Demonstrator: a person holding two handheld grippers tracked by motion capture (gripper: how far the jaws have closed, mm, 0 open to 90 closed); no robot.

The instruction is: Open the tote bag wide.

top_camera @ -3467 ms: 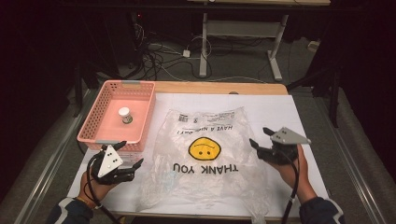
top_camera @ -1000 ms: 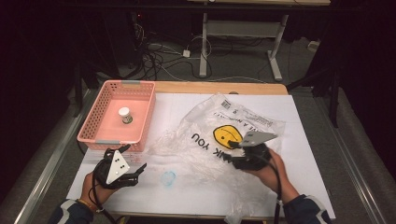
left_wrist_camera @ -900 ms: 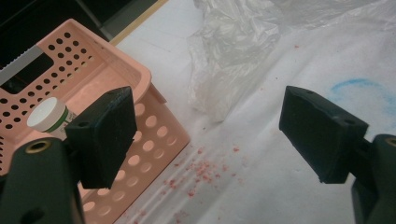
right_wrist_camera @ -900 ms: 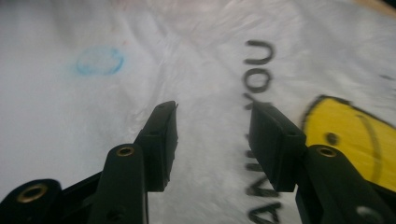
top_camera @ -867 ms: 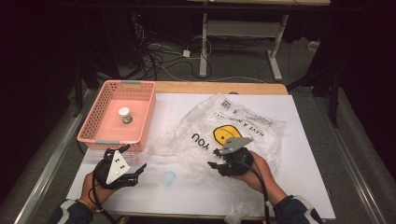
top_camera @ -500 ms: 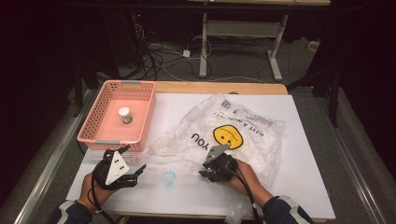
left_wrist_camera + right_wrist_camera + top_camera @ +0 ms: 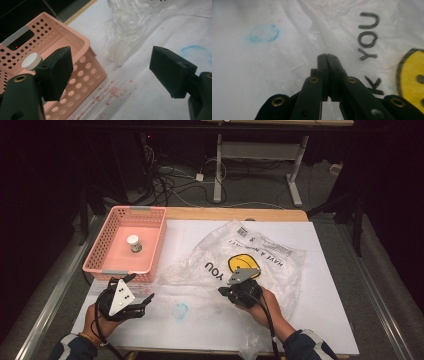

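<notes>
A clear plastic bag [image 7: 260, 255] printed with a yellow smiley and "THANK YOU" lies crumpled on the white table sheet. My right gripper [image 7: 222, 292] rests low on the bag's near left part, pointing left. Its jaws have just been closing and now meet tip to tip [image 7: 327, 56] on the film [image 7: 352, 20] beside the word "YOU", with a crease running up from the tips. My left gripper [image 7: 142, 290] hovers by the basket's near corner, its jaws wide apart [image 7: 112, 67] with nothing between them.
A pink perforated basket [image 7: 159, 240] at the left holds a small white-capped bottle [image 7: 133, 242]. A blue ring mark [image 7: 180, 310] is drawn on the sheet between the grippers. Red specks dot the sheet near the basket [image 7: 82, 75]. Dark floor and cables lie beyond the table.
My right gripper has moved left across the bag's near part and sunk lower, and its jaws have closed. The bag lies rotated compared with the earliest frame. The left gripper has stayed put.
</notes>
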